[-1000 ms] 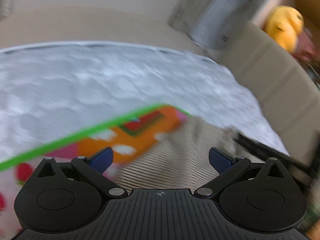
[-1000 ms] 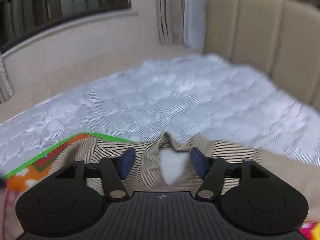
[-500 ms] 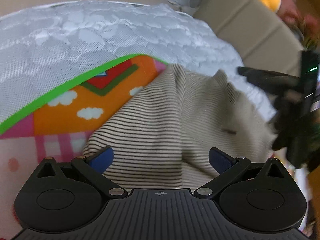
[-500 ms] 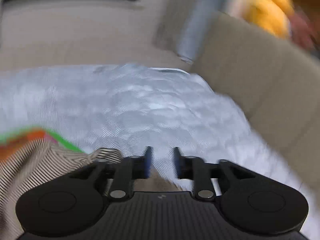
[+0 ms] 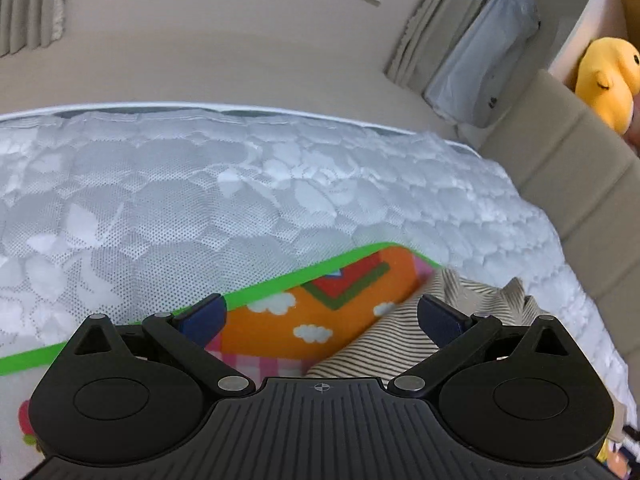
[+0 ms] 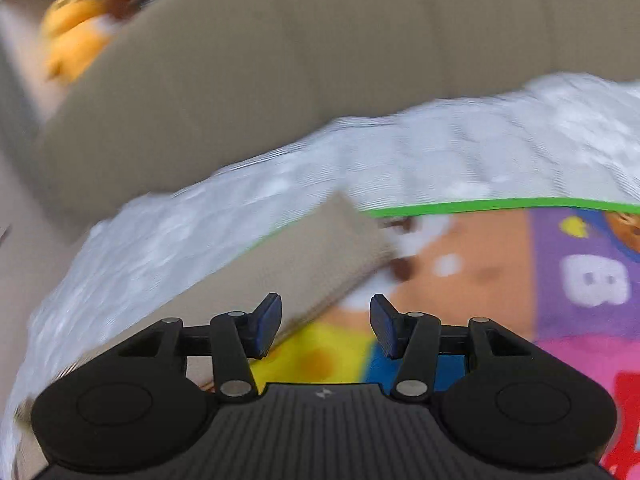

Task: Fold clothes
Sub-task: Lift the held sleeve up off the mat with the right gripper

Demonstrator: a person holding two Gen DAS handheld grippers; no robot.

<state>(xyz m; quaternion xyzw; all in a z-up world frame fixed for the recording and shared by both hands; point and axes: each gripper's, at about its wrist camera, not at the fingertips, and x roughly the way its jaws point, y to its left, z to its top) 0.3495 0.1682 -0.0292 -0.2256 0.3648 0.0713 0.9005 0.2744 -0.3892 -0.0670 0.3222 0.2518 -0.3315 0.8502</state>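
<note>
Striped garment [image 5: 404,340] lies on the colourful play mat [image 5: 348,300], which sits on the bed's white quilted mattress [image 5: 200,184]. From the left wrist view it looks bunched, with a peaked fold near the mat's green-edged corner, partly spilling towards the mattress side. My read: at most one fold is in, and flattening plus the remaining folds are still to do.

Left claw [image 5: 320,316]: jaws spread wide, nothing between the pads, hovering over the mat's edge with the garment just under its right finger.

Right claw [image 6: 325,326]: jaws about half apart and have just been opening; nothing clamped. A beige, motion-blurred strip of the garment [image 6: 304,268] runs diagonally just ahead of its left finger, apparently lying on the mat [image 6: 480,272], not held. Contact is too blurred to tell.

Edges and room:
- Mat's green border is near the garment; cloth overlaps the corner.
- Padded beige headboard [image 5: 580,184] bounds the bed close on the garment's far side, with the yellow plush toy [image 5: 608,80] above it. Tight that way.
- Open mattress beyond the mat, and plenty of free mat on the right wrist view's right side. Best working room is there.
</note>
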